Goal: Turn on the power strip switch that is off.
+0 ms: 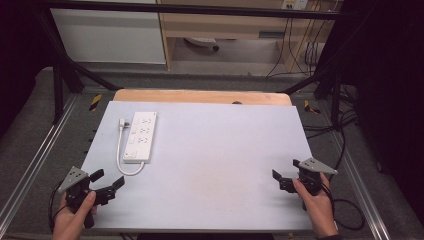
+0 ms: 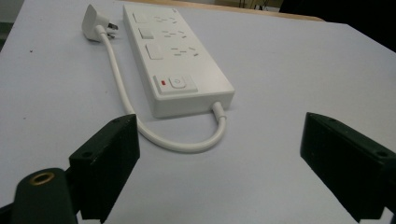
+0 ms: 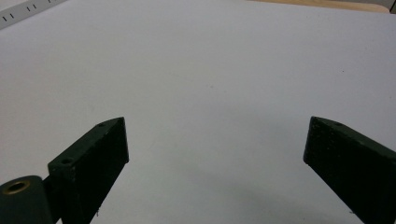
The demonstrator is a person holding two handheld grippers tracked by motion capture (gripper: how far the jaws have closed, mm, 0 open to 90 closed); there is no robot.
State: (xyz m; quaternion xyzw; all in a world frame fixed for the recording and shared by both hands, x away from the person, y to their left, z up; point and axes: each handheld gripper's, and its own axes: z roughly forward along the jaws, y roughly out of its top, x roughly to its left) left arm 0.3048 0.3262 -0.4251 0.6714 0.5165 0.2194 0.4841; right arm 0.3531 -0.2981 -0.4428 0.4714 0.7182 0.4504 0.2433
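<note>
A white power strip (image 1: 141, 136) (image 2: 177, 60) lies flat at the left of the pale table top, with a short white cord (image 1: 121, 160) (image 2: 177, 142) looping from its near end to a white plug (image 1: 122, 123) (image 2: 95, 22) beside its far end. My left gripper (image 1: 109, 179) (image 2: 219, 128) rests at the front left corner, jaws wide open and empty, pointing toward the strip's near end. At the front right my right gripper (image 1: 286, 171) (image 3: 217, 128) is open too, with bare table between its jaws.
The pale table top (image 1: 220, 160) ends at a wooden strip (image 1: 200, 96) along its far edge. Black frame legs (image 1: 60, 75) stand at both far corners. Grey floor and loose cables (image 1: 345, 210) lie to the right.
</note>
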